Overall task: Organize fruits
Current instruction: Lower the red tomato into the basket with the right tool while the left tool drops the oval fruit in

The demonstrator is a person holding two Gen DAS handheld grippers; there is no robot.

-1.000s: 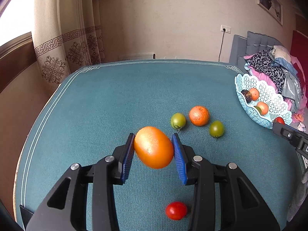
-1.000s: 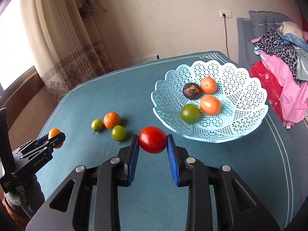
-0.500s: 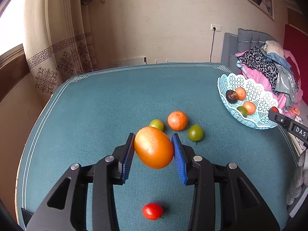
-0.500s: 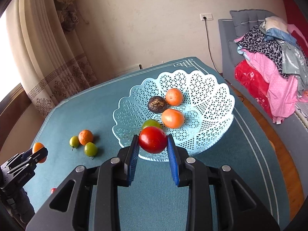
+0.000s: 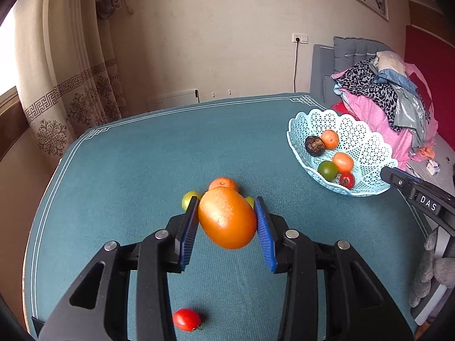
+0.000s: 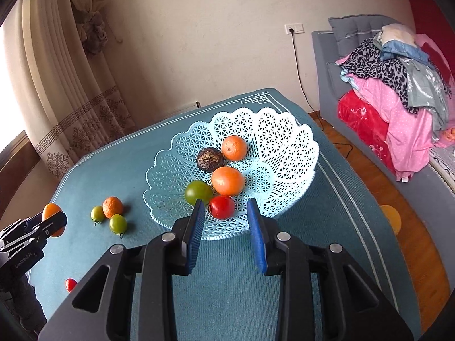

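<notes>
My left gripper is shut on a large orange fruit and holds it above the teal table. My right gripper is open above the near rim of the light blue lattice basket. A red tomato lies in the basket below its jaws, beside a green tomato, two orange fruits and a dark wrinkled fruit. The basket also shows in the left wrist view.
On the table lie a mandarin, two green tomatoes and a small red tomato. A sofa with piled clothes stands right of the table. A curtain hangs at the far left.
My right gripper moved over the basket and opened; the red tomato it held now lies in the basket. My left gripper rose, still holding the orange fruit.
</notes>
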